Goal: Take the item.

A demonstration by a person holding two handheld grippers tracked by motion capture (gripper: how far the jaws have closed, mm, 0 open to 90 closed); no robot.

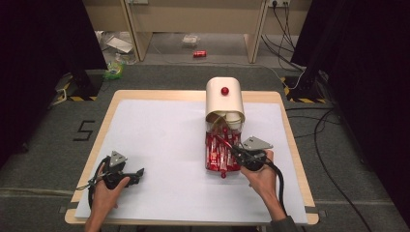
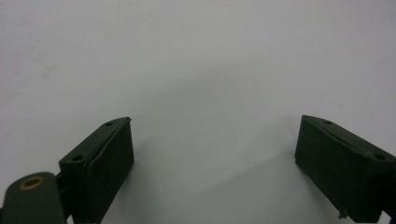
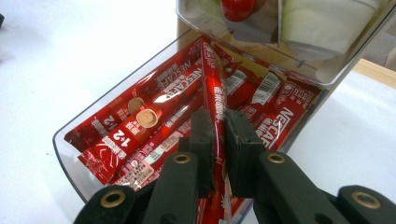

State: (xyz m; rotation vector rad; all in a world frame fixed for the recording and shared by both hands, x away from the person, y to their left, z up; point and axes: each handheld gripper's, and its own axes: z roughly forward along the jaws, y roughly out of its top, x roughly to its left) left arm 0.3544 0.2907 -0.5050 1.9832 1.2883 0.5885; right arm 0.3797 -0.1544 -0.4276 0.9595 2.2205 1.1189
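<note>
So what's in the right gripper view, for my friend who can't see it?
The right claw pinches one red coffee stick between its two black jaws. The stick rises from a clear drawer packed with more red coffee sticks, pulled out on a white table.

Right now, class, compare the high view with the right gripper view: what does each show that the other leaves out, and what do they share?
High view alone: the whole table, the cream dispenser's domed top with its red knob, the left claw standing open on the white sheet, and the floor behind.

Right gripper view alone: close detail, with the right claw pinching one upright red coffee stick, and the print on the packets.

Both: the clear drawer pulled out, full of red sticks, and the right claw at it.
</note>
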